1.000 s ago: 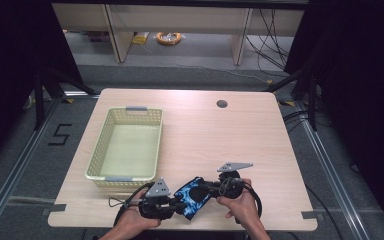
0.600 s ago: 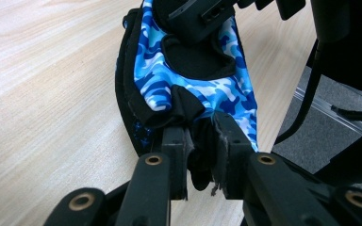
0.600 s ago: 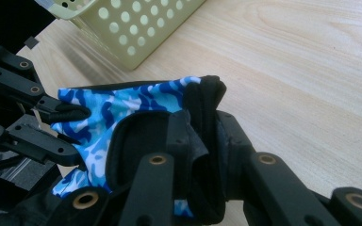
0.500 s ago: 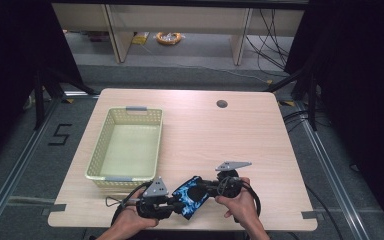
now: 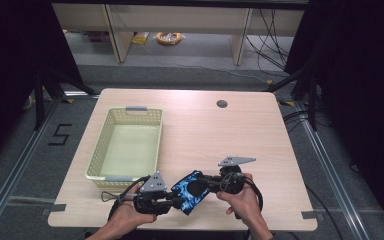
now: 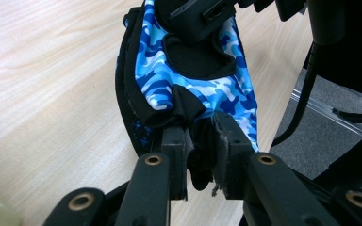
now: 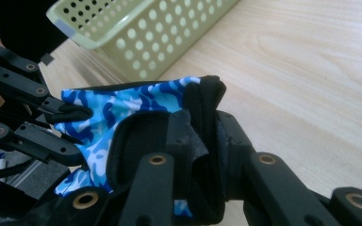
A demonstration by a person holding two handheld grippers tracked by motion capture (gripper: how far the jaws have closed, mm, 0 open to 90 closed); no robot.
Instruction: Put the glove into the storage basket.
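So both tools are clamped on the same thing right now: a blue camo fingerless glove [image 5: 190,191] with black trim, stretched between them near the front edge of the surface [image 5: 250,130], roughly 6 o'clock in the high view. The left tool [image 6: 200,155] has its 2 jaws pinched on a bunched black bit at 1 end of the glove, and the right tool [image 7: 202,141] is pinching the black edging at the other end, so neither one is open. In the high view the left tool [image 5: 172,202] sits at about 7 o'clock and the right tool [image 5: 207,182] just past it toward 5 o'clock, glove taut in the middle and looking slightly lifted, though I can't tell if part of it still touches the wood. The yellow-green perforated basket [image 5: 96,160] is empty, sitting at 9 o'clock, near the glove but not touching. My guess: pickup is done, and what's left is carrying the glove over to the basket and letting go with both tools. Nothing's in there yet.
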